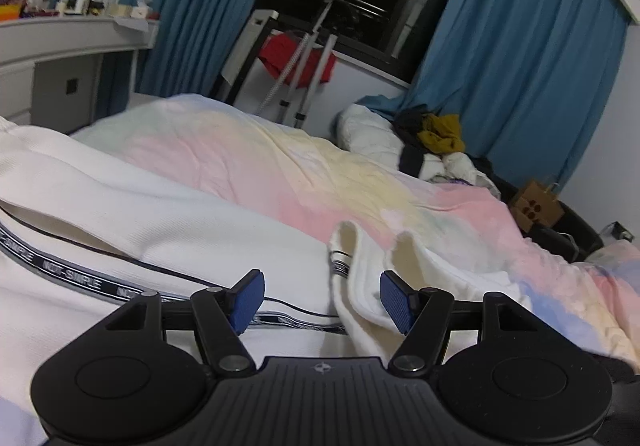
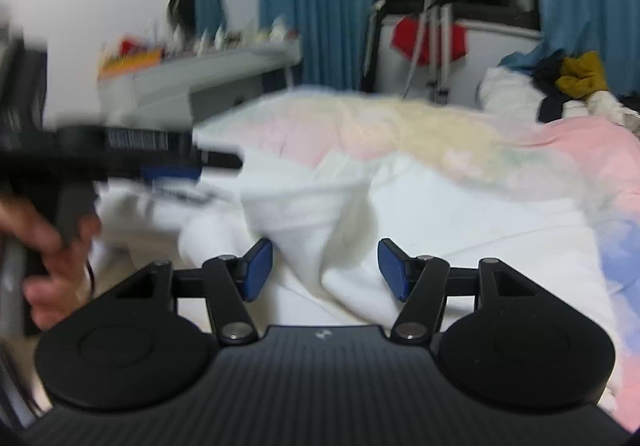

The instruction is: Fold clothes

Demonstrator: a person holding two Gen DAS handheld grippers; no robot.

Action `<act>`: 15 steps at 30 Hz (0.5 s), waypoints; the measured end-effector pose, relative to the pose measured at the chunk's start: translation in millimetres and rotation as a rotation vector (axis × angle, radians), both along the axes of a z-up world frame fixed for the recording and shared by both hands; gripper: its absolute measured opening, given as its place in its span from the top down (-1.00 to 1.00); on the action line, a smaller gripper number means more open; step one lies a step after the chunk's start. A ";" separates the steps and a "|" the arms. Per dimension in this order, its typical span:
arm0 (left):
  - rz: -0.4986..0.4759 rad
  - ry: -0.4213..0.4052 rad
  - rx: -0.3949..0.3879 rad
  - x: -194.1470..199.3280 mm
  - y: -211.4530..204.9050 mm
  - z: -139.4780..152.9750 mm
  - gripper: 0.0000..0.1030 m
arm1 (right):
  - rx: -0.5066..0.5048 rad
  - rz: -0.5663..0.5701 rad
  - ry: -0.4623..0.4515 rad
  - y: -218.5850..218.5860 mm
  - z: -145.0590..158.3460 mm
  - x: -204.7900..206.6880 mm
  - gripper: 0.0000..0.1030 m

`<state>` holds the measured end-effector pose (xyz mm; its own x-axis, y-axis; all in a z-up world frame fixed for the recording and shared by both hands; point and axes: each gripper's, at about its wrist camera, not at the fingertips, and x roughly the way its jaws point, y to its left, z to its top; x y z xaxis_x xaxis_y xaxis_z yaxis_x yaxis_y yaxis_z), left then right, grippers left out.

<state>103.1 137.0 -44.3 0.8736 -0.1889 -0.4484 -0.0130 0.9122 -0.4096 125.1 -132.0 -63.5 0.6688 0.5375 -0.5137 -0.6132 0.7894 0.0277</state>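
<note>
Left fingers (image 1: 322, 300): I am holding them spread wide, gripping nothing; a raised fold of cream fabric is standing between the blue pads (image 1: 250, 296), probably the edge I am lining up to pinch.

Right fingers (image 2: 325, 270): I am keeping these wide apart too, empty, with a bunched ridge of the same white cloth rising in the gap, touching neither pad as far as the blur lets me tell.

Garment: the white trousers (image 1: 132, 214), with a black side stripe lettered NOT-SIMPLE (image 1: 70, 274), are lying spread across the bed, so both tools are hovering low over one end of them.

Other tool: from the right wrist view my left gripper (image 2: 132, 156) is showing smeared at the left edge, my hand (image 2: 44, 246) wrapped round its handle.

Bed: the pastel pink-and-yellow duvet (image 1: 304, 170) is serving as the folding surface.

Farther off: a heap of clothes (image 1: 436, 138) is waiting by the blue curtains (image 1: 520, 46).

Stage, my guess: the fold is barely begun.
</note>
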 end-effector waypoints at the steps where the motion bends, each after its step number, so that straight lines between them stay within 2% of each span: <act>1: -0.022 -0.001 -0.029 1.2 0.4 1.6 -0.36 | -0.039 0.024 -0.002 6.8 -5.5 2.0 -0.19; 3: -0.067 -0.002 -0.087 3.5 1.2 4.8 -0.48 | -0.112 0.065 -0.053 19.5 -11.9 -0.1 -0.03; 6: -0.133 -0.004 -0.173 7.0 2.3 9.6 -0.57 | -0.132 0.074 -0.118 23.6 -2.4 -8.1 0.55; 7: -0.155 -0.005 -0.202 8.1 2.7 11.1 -0.58 | -0.131 0.066 -0.134 22.3 1.8 -10.3 0.63; 10: -0.191 0.021 -0.267 24.2 3.2 16.5 -0.68 | -0.134 0.060 -0.188 17.4 11.9 -18.9 0.71; 12: -0.193 0.085 -0.285 49.4 0.8 17.4 -0.70 | -0.142 0.070 -0.217 14.5 16.7 -24.2 0.72; 15: -0.230 0.198 -0.263 99.2 -14.3 14.8 -0.69 | -0.158 0.101 -0.250 11.3 16.4 -24.7 0.72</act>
